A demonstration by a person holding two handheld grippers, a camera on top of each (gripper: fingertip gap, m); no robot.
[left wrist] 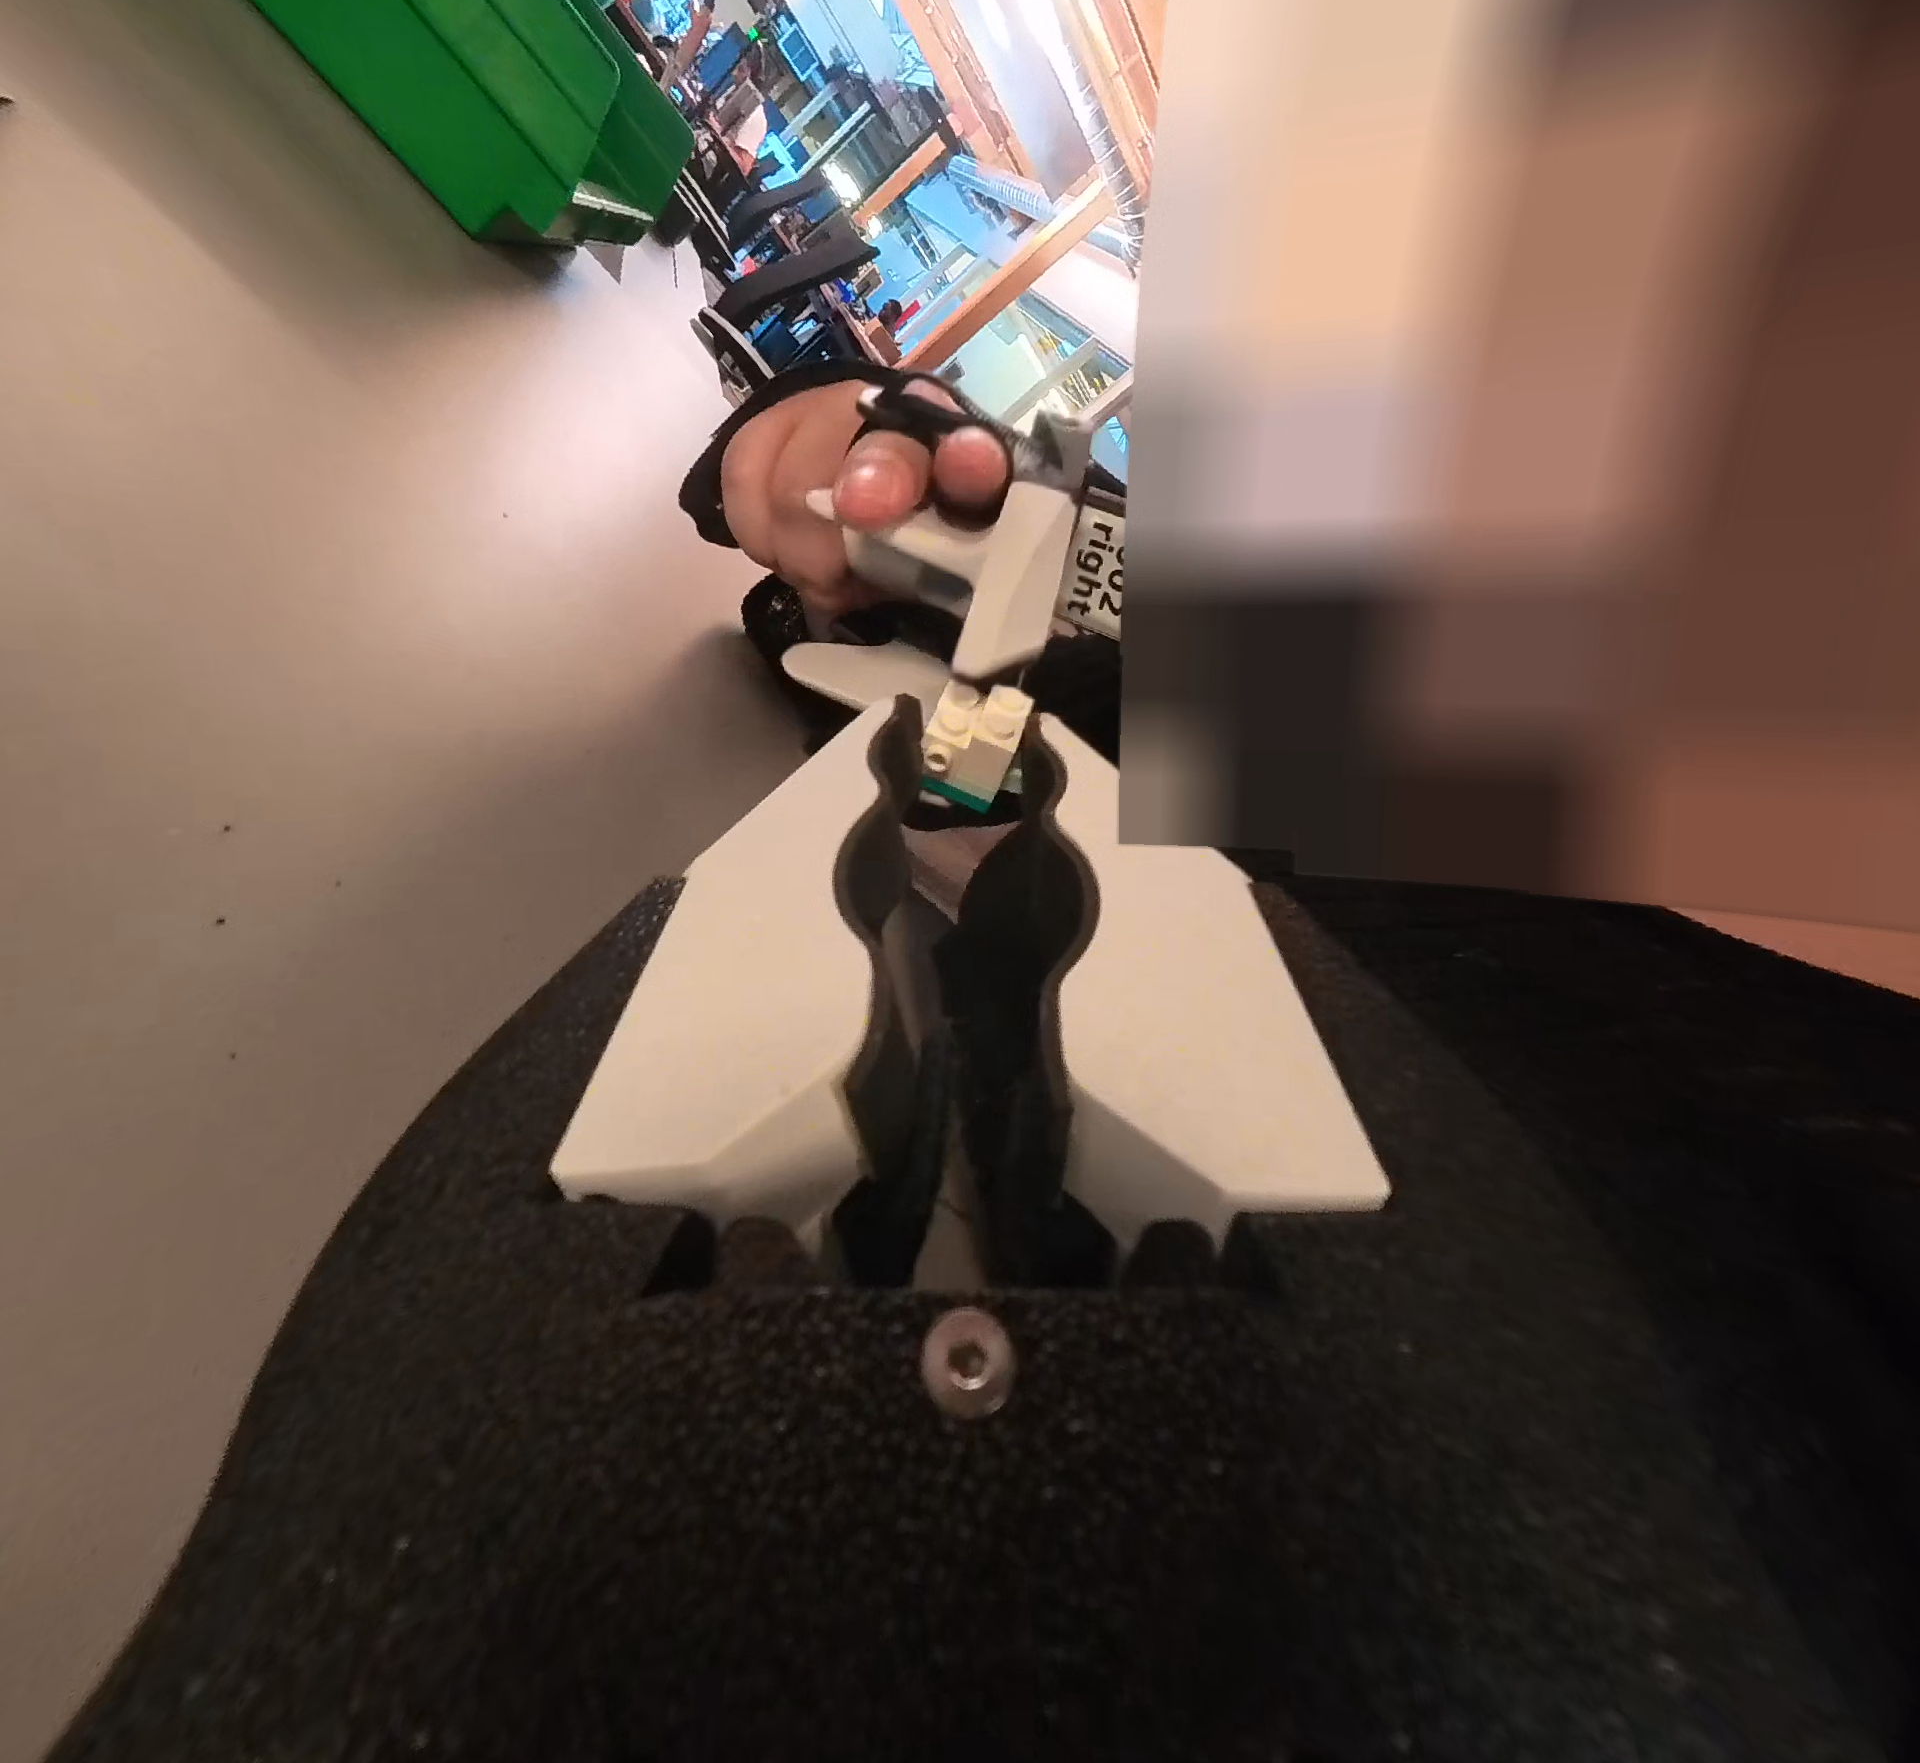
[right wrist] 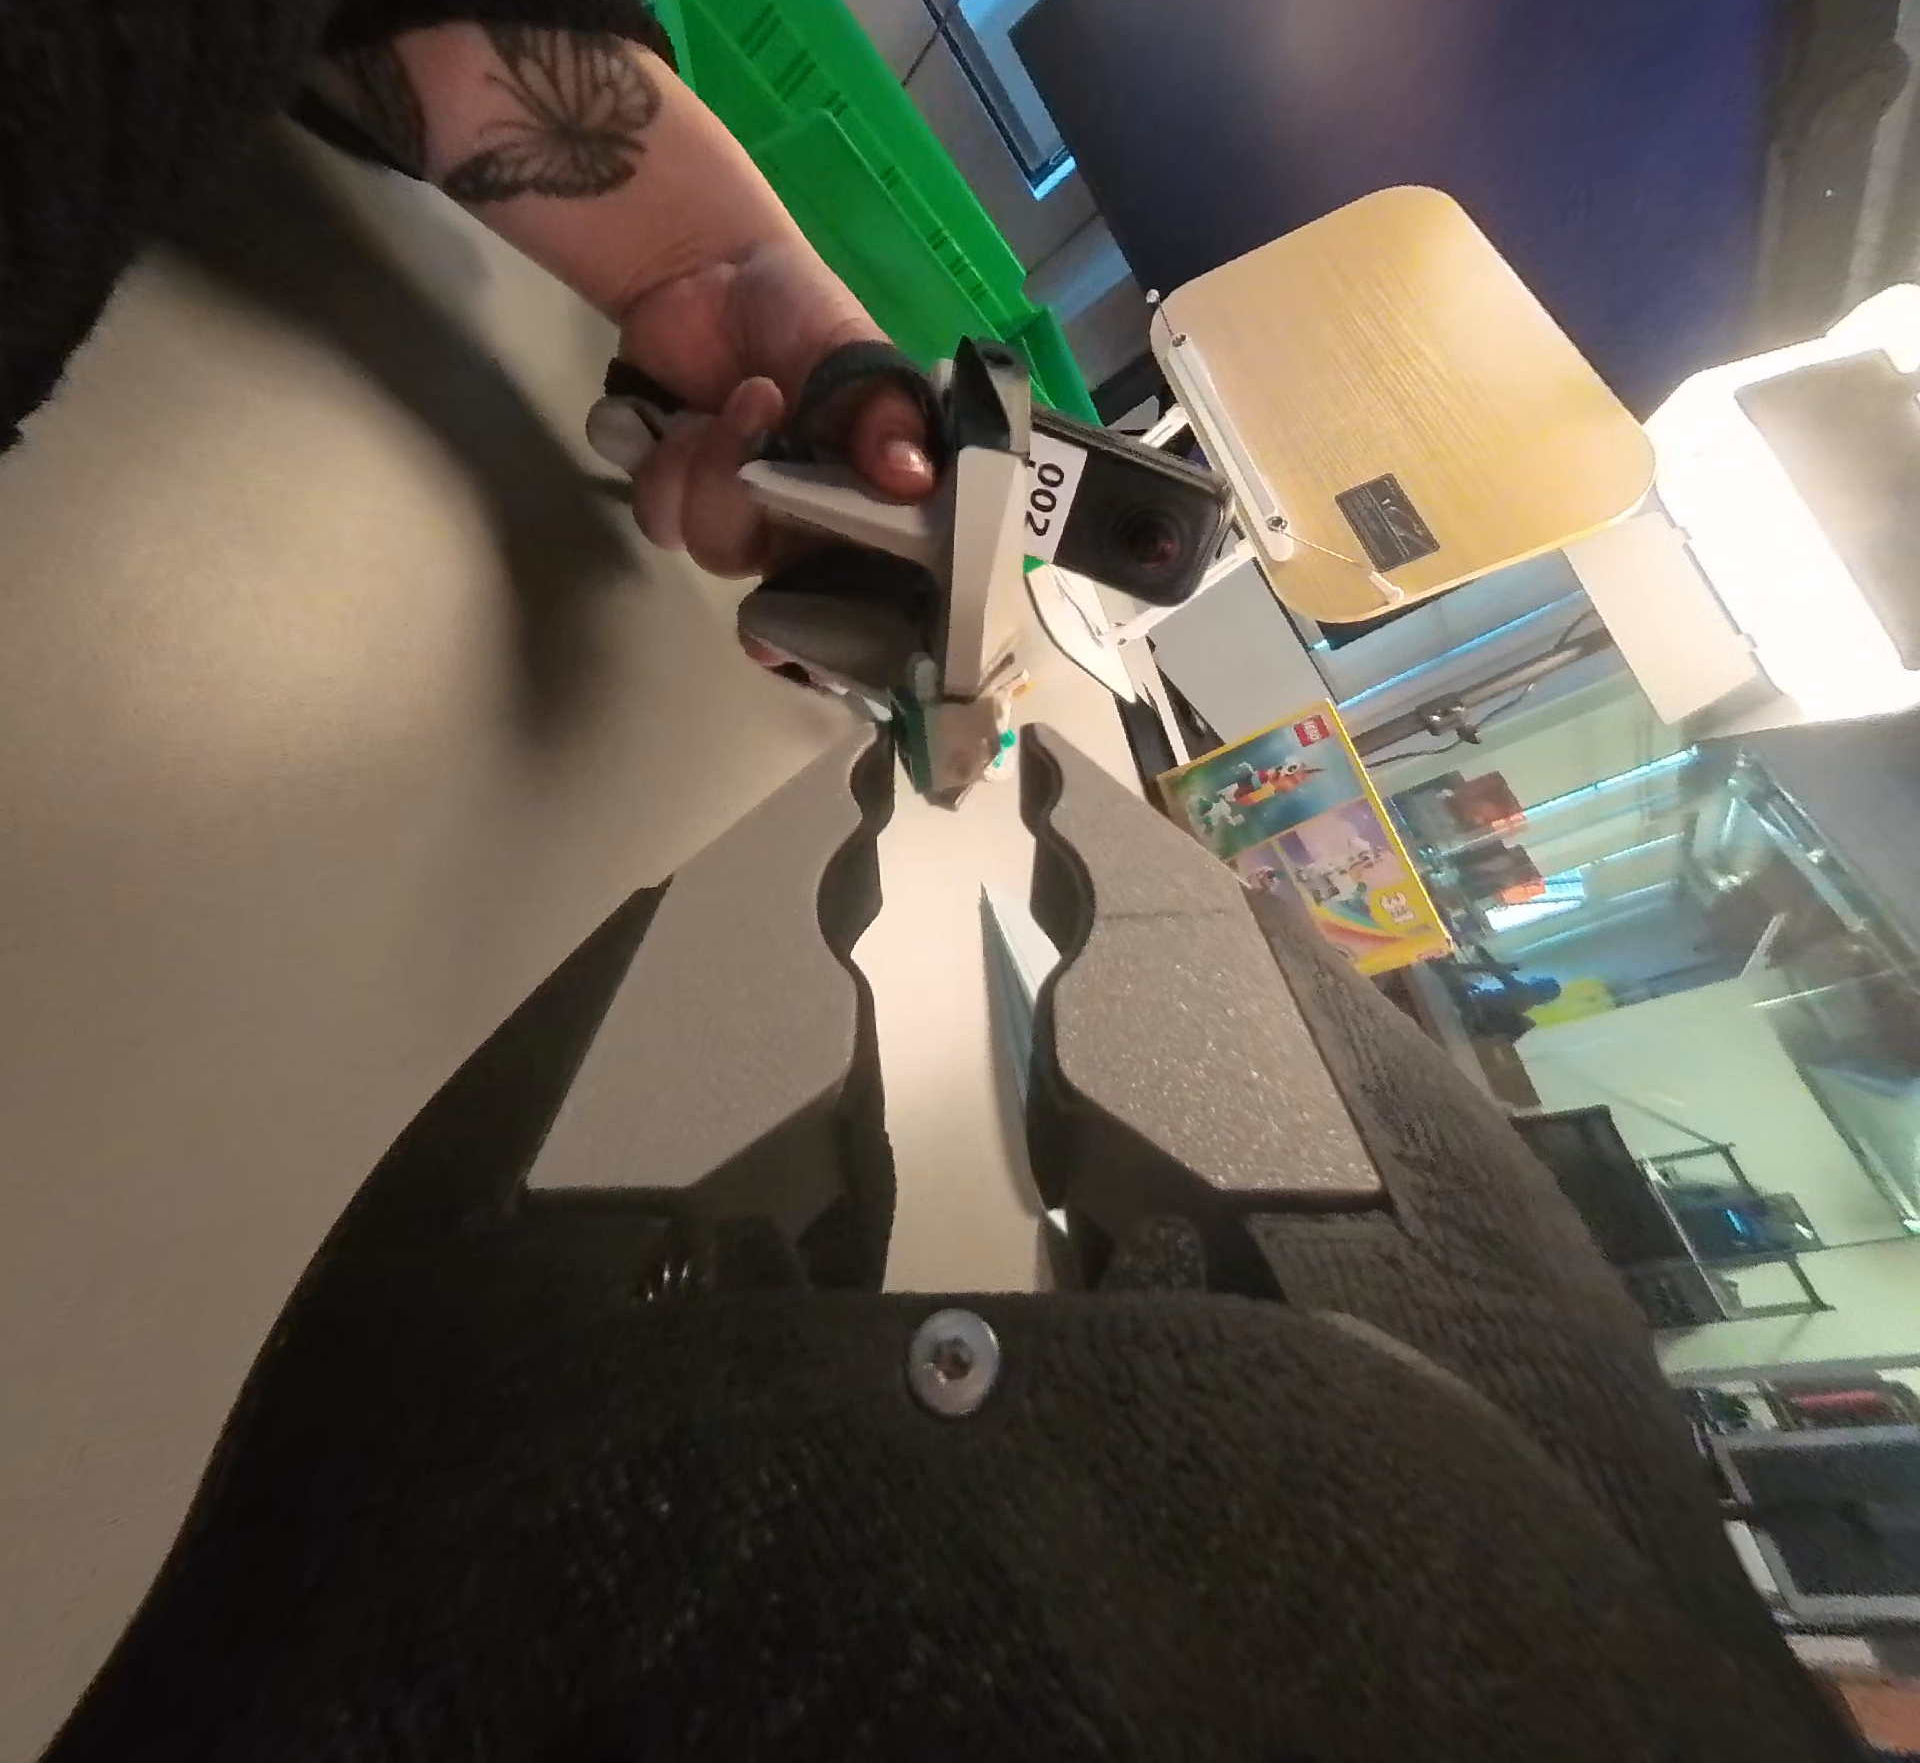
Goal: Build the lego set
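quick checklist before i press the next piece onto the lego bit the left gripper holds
1. Left gripper shut on the lego piece: ok.
2. Studs of the lego piece facing the right gripper: ok.
3. Right gripper holding a new brick: not ok, it is open with nothing between its fingers.
4. Right gripper close to the piece: ok.
5. Grip firm enough for pressing: cannot tell.

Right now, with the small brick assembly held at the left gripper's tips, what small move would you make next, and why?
Probably ease the right gripper in around the brick assembly. The left gripper pinches its white-and-green stack, while the right one's jaws stand open, almost at it.
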